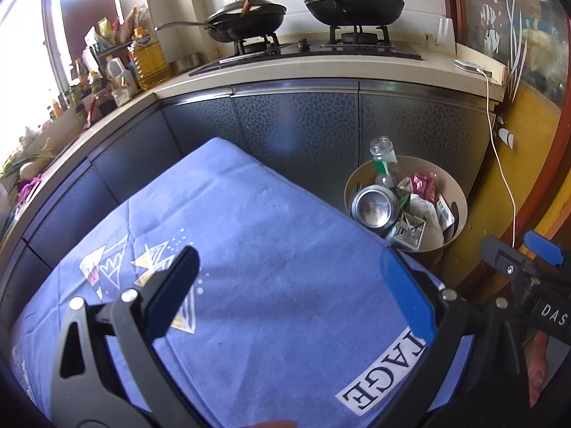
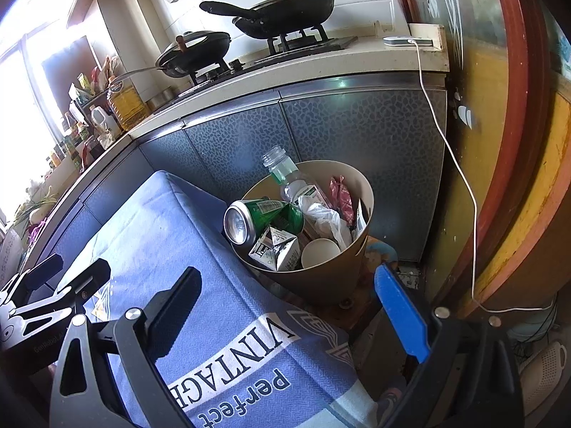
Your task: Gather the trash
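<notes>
Ahead of you runs the kitchen counter (image 1: 321, 71), with two black pans (image 1: 355, 7) on the stove at its back edge, a big oil bottle (image 1: 148, 57) in the corner and a phone (image 1: 467, 65) charging at its right end, the white cable (image 2: 464, 185) hanging down the cabinet fronts. Nearer you is a surface under a blue cloth (image 1: 267, 249) printed "VINTAGE". The trash bin (image 2: 367, 192) stands on the floor just off the cloth's right corner, against the cabinets, filled with a green can (image 2: 264, 219), a clear bottle (image 2: 285, 174), a crushed carton (image 2: 274, 248), a paper cup (image 2: 319, 253) and wrappers. Your left gripper (image 1: 299, 285) hovers over the cloth, angled down, its jaws spread wide with nothing between them. Your right gripper (image 2: 292, 317) hangs above the cloth's right edge, pointed at the bin, jaws likewise wide apart and holding nothing.
</notes>
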`<state>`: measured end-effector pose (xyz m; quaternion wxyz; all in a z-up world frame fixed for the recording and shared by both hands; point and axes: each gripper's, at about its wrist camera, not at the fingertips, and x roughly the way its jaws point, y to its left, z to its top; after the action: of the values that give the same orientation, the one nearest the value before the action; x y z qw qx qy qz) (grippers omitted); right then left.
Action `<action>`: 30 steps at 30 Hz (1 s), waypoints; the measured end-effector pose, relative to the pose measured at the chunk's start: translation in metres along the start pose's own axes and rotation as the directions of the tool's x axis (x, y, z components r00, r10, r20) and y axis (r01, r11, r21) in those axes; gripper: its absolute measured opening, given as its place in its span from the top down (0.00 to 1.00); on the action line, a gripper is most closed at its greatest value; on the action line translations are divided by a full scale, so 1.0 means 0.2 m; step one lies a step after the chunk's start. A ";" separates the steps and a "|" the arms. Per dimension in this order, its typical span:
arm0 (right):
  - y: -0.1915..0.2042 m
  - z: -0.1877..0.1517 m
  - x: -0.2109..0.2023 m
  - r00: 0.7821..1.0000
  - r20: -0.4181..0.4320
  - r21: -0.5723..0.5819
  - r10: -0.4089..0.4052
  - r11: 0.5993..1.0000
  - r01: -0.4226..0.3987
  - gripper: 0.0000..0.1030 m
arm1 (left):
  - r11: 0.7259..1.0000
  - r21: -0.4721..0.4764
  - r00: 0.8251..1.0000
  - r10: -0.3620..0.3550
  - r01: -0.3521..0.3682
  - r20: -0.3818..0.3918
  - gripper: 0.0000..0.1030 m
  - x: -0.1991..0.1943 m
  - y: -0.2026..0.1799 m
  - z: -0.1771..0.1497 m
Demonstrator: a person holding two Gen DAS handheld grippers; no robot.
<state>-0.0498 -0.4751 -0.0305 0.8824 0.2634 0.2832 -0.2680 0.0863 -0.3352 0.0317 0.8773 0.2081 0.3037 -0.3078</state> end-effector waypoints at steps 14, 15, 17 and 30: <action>0.00 -0.01 0.01 1.000 -0.005 0.005 -0.001 1.000 0.001 0.07 | 1.000 0.001 0.999 -0.011 0.011 -0.034 0.06 0.03 -0.01 -0.01; 0.00 -0.01 0.01 1.000 -0.006 0.005 -0.001 1.000 0.001 0.07 | 1.000 0.001 0.999 -0.012 0.012 -0.036 0.06 0.03 -0.01 -0.01; 0.00 -0.01 0.01 1.000 -0.006 0.005 0.000 1.000 0.000 0.07 | 1.000 0.003 0.999 -0.010 0.010 -0.037 0.06 0.03 -0.02 -0.01; -0.01 -0.01 0.02 1.000 -0.009 0.005 0.001 1.000 -0.001 0.07 | 1.000 0.014 0.999 -0.008 0.009 -0.043 0.06 0.04 -0.03 -0.02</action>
<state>-0.0488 -0.4769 -0.0345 0.8806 0.2670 0.2861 -0.2671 0.0858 -0.3406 0.0231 0.8678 0.2195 0.3213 -0.3092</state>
